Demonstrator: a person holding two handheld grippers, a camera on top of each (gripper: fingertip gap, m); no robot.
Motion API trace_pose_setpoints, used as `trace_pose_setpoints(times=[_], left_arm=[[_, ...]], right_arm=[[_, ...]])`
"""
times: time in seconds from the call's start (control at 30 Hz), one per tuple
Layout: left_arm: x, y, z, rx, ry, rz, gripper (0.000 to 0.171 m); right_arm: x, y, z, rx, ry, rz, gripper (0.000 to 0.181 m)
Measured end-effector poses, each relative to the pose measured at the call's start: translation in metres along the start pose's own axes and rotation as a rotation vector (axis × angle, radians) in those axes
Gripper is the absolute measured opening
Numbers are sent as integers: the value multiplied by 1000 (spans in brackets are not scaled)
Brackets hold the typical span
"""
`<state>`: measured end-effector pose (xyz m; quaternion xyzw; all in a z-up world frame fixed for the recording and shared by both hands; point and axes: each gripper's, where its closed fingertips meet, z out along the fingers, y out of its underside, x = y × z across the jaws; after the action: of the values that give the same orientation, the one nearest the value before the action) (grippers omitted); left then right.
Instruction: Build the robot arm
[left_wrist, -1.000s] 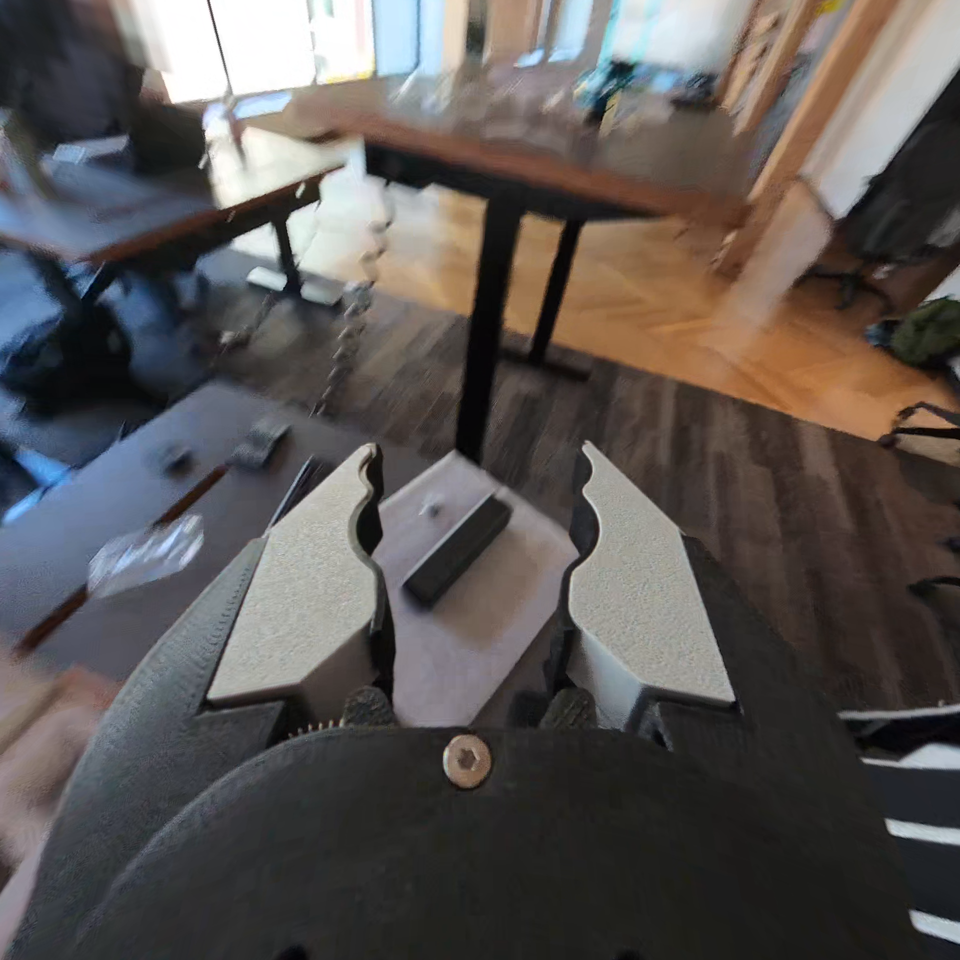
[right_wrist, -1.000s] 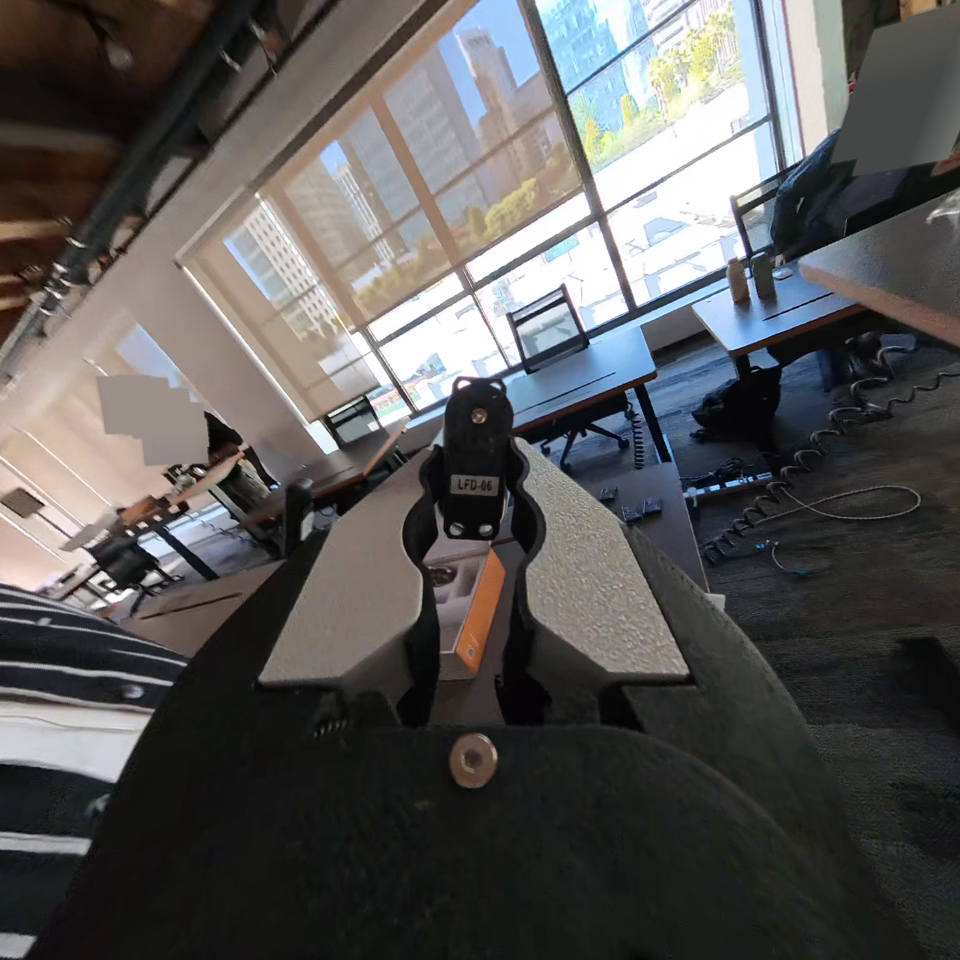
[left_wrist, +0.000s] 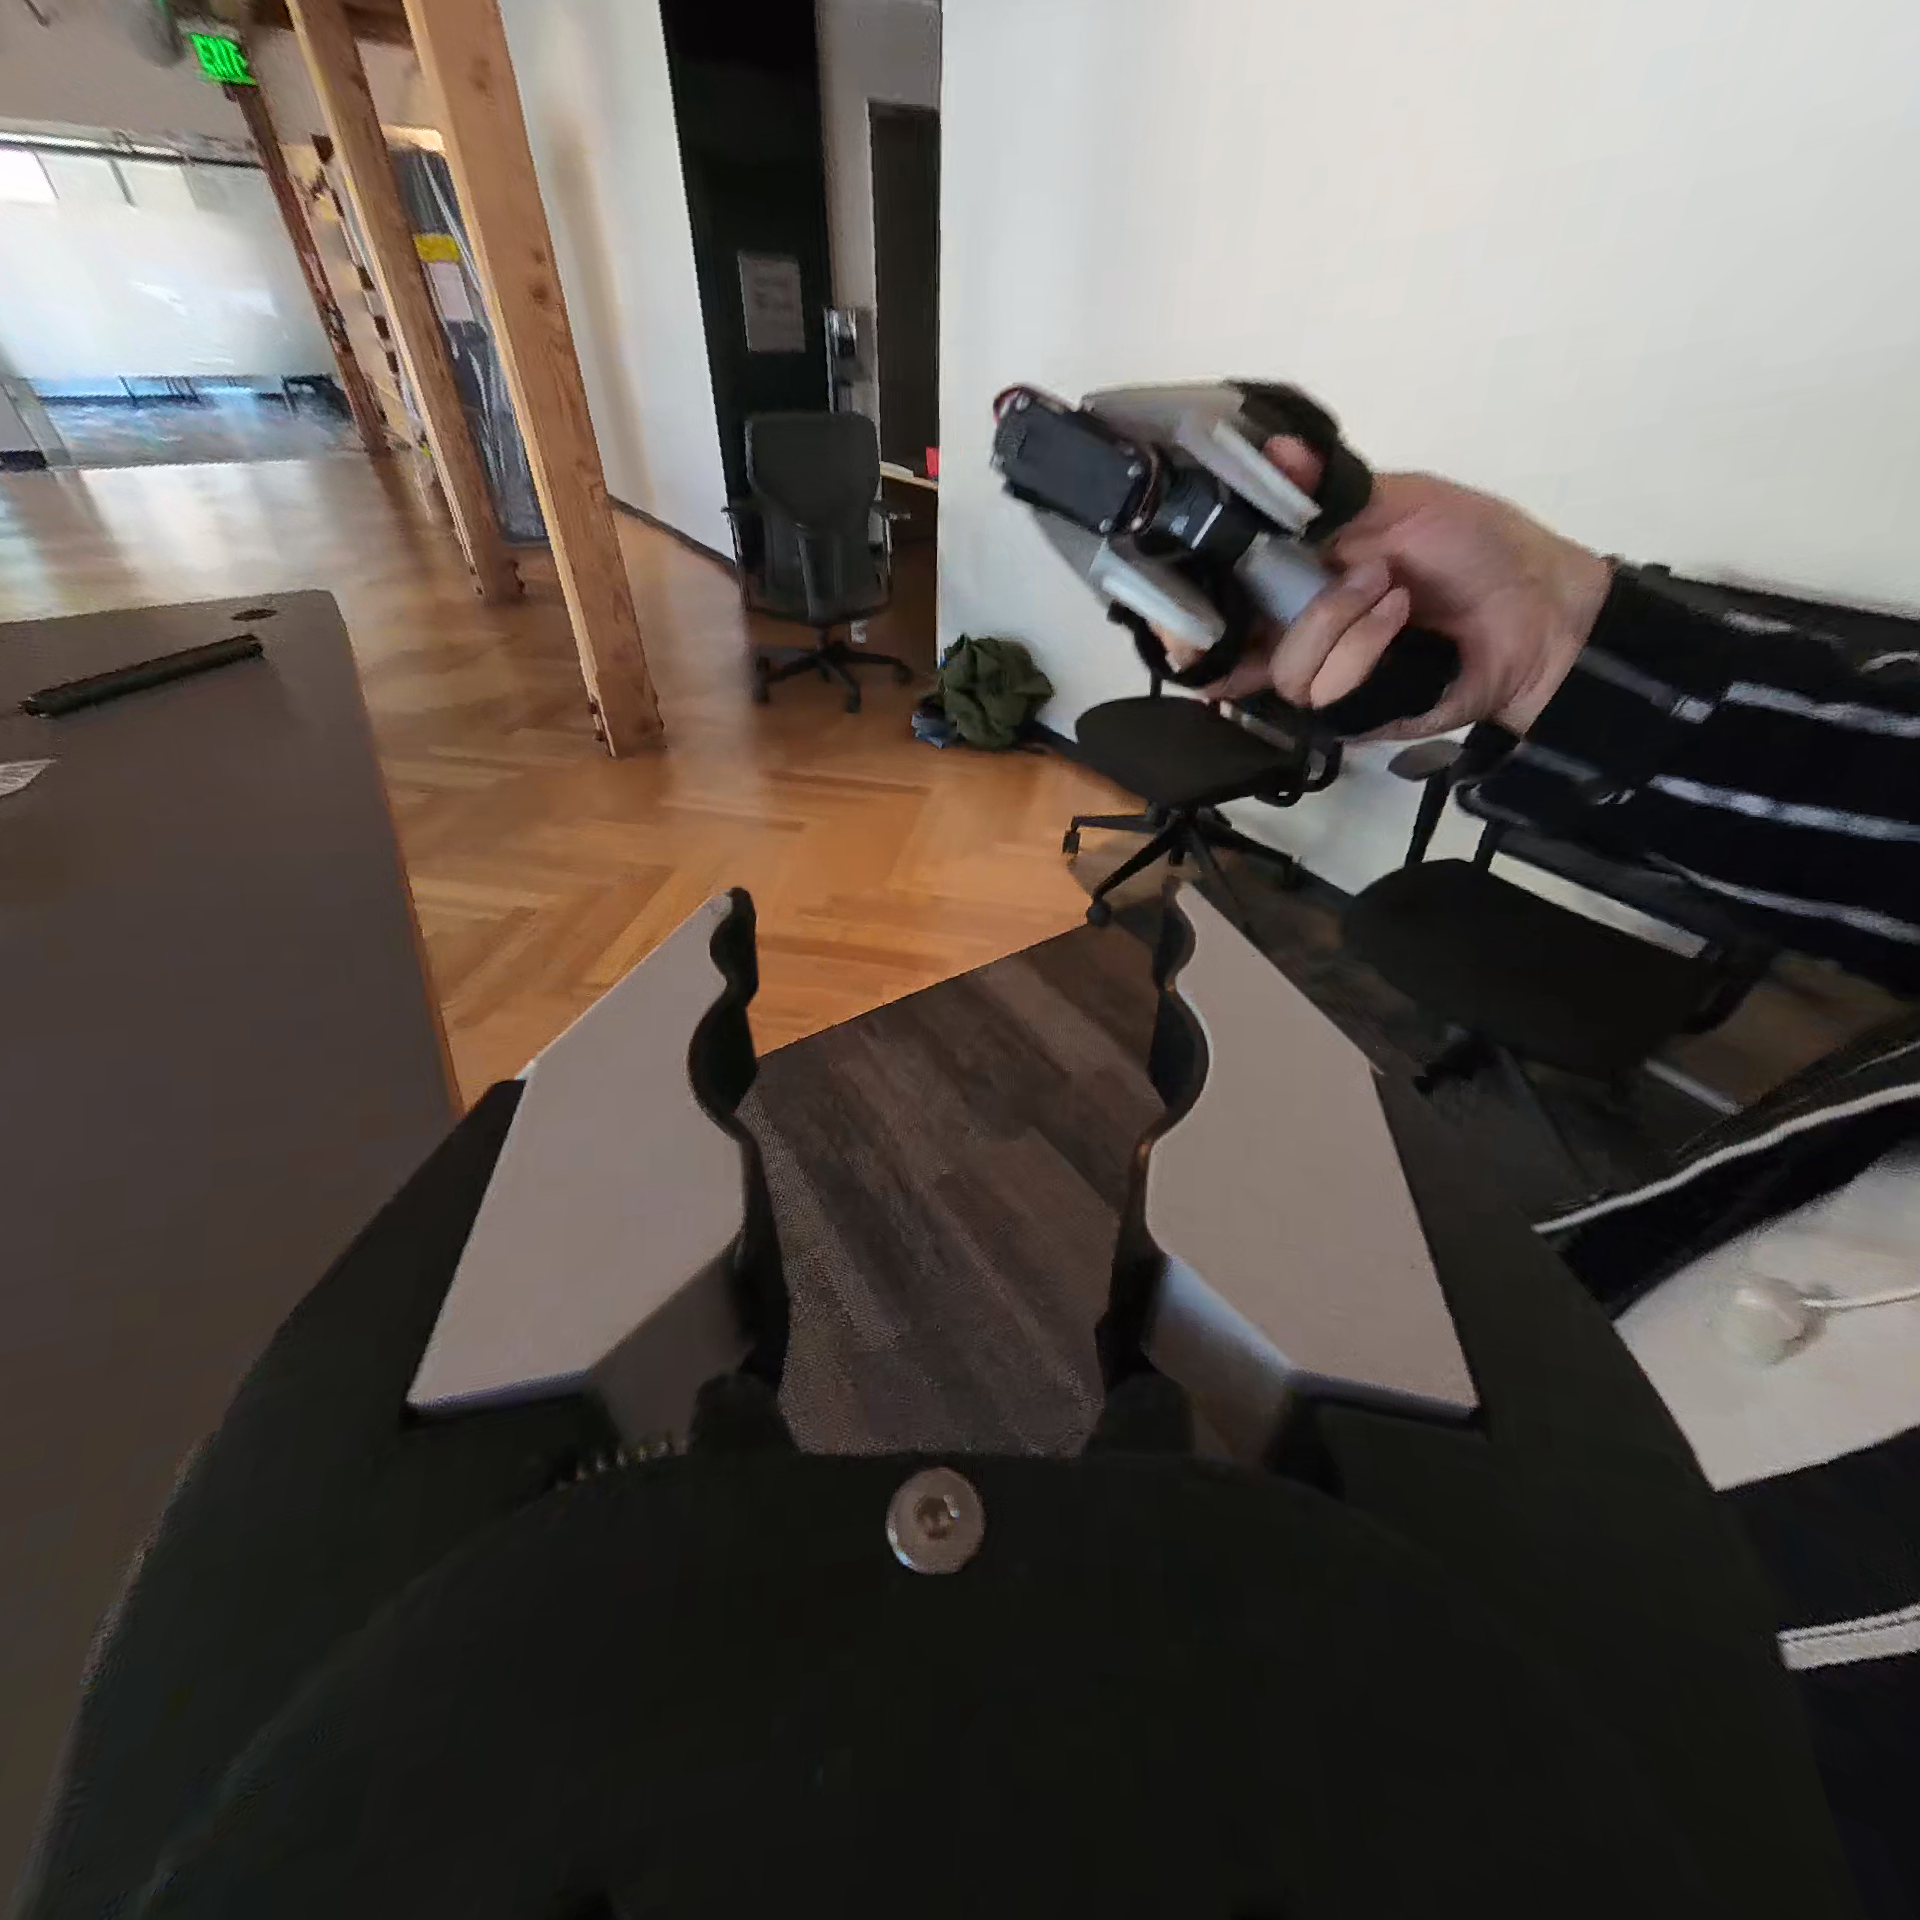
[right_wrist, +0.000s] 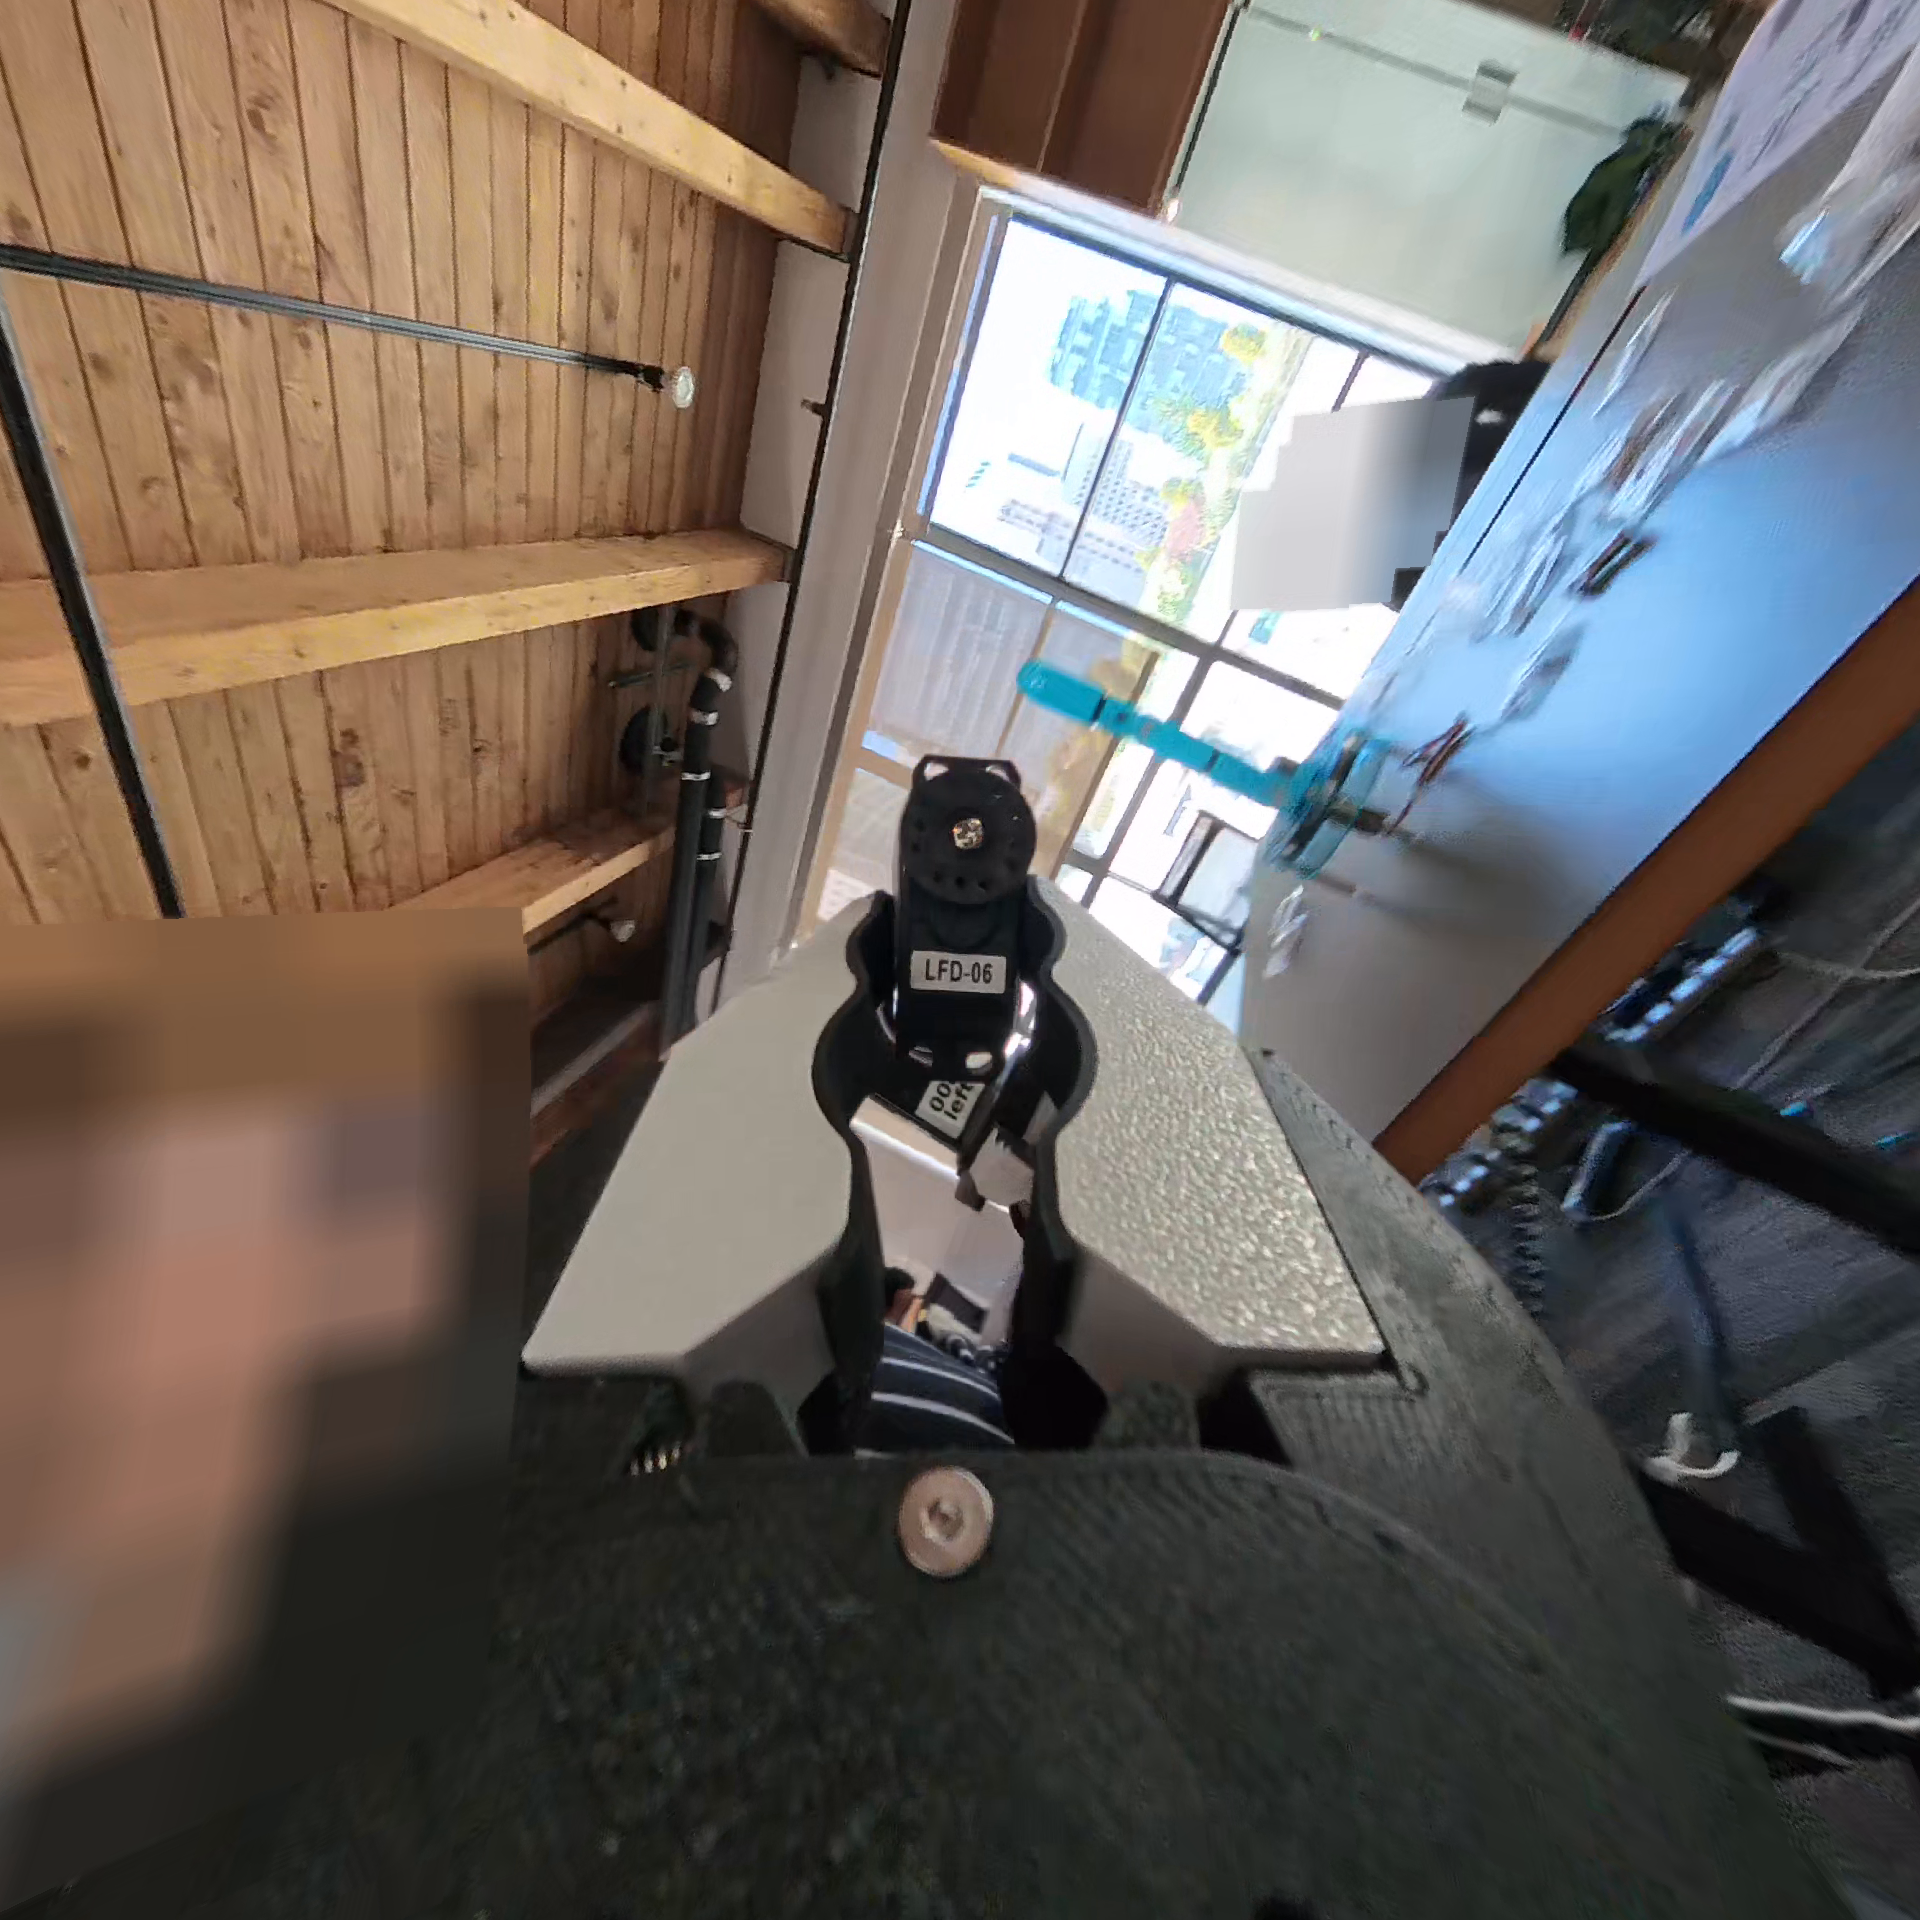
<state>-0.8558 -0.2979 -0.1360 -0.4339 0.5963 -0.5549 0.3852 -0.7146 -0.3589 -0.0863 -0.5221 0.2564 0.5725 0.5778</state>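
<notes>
My right gripper (right_wrist: 951, 935) is shut on a small black servo motor (right_wrist: 961, 883) with a white label; the motor sticks out past the fingertips. It is tilted up toward a wooden ceiling and a window. In the left wrist view the right gripper (left_wrist: 1081, 488) is held in a hand (left_wrist: 1434, 613) up at the right, with the black servo motor (left_wrist: 1081, 473) in its jaws. My left gripper (left_wrist: 951, 925) is open and empty, held over dark floor, well below and left of the right gripper.
A dark table (left_wrist: 177, 935) with a black rod (left_wrist: 140, 675) on it lies at the left. Black office chairs (left_wrist: 1195, 769) stand by the white wall at the right, a wooden post (left_wrist: 540, 395) behind. A striped sleeve (left_wrist: 1756, 790) crosses the right edge. Left tips to right tips: about 15 cm.
Both grippers have swung: the left from above the table with a black block to facing the floor and wall, the right upward toward the ceiling. The servo motor stays gripped.
</notes>
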Motion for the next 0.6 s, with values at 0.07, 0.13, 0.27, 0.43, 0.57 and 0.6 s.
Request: trace_pose_setpoints(times=[0.07, 0.13, 0.27, 0.43, 0.57, 0.6], left_arm=[[-27, 4, 43, -21, 5, -6, 76], [-56, 10, 86, -42, -2, -44, 76], [-110, 13, 175, -68, -31, -111, 76], [-175, -3, 273, -99, -128, -144, 74], [-224, -5, 312, -99, -258, -144, 72], [-234, -4, 316, -91, -281, -158, 68]], right_arm=[[14, -45, -15, 17, 28, -45, 22], [35, -90, -31, 16, 68, -74, 22], [87, -185, -55, -38, 186, -186, 22], [143, -299, -41, -121, 211, -164, 22], [191, -356, 12, -268, 207, -148, 22], [201, -367, 28, -300, 189, -146, 22]])
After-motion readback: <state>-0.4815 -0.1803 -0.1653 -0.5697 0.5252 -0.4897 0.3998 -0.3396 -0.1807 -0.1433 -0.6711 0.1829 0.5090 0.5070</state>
